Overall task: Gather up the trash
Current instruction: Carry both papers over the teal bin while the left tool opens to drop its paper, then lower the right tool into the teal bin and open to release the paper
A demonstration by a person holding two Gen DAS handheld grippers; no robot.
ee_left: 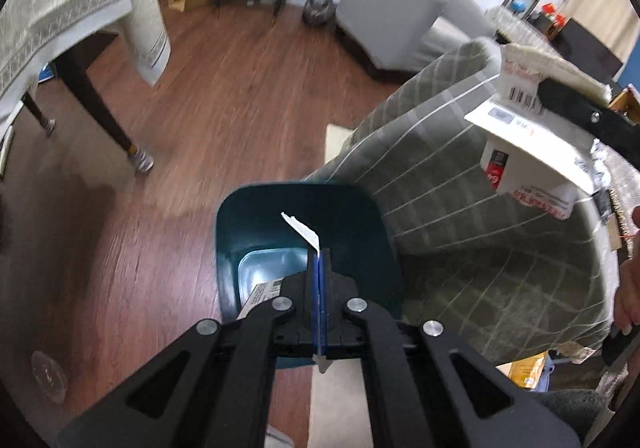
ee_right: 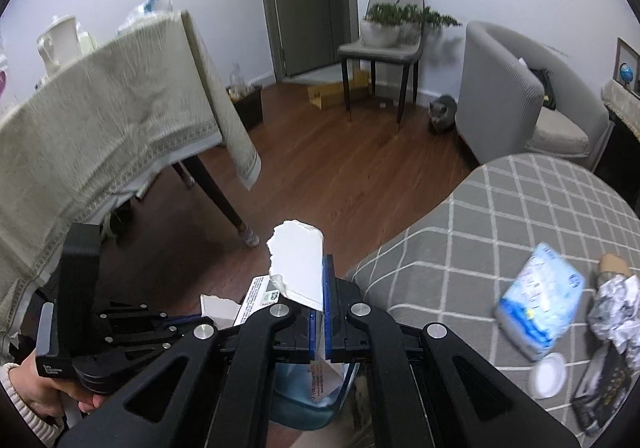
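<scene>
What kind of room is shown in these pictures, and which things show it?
Most likely a lived-in home living and dining room: a table with a tablecloth, a grey armchair, and a cat on the wood floor.

A grey checked cushion surface (ee_right: 520, 216) is filling the right wrist view from three to five o'clock. Lying on it at about four o'clock are a blue-and-white tissue pack (ee_right: 538, 304), a crumpled silvery wrapper (ee_right: 616, 312) just beside it, a white round lid (ee_right: 550, 374) below the pack, and a dark packet (ee_right: 602, 392) toward the edge. The wooden floor (ee_left: 224, 96) is spreading from nine to twelve o'clock in the left wrist view, carrying a teal bin (ee_left: 360, 216) standing at six o'clock, against the cushion's side.
</scene>
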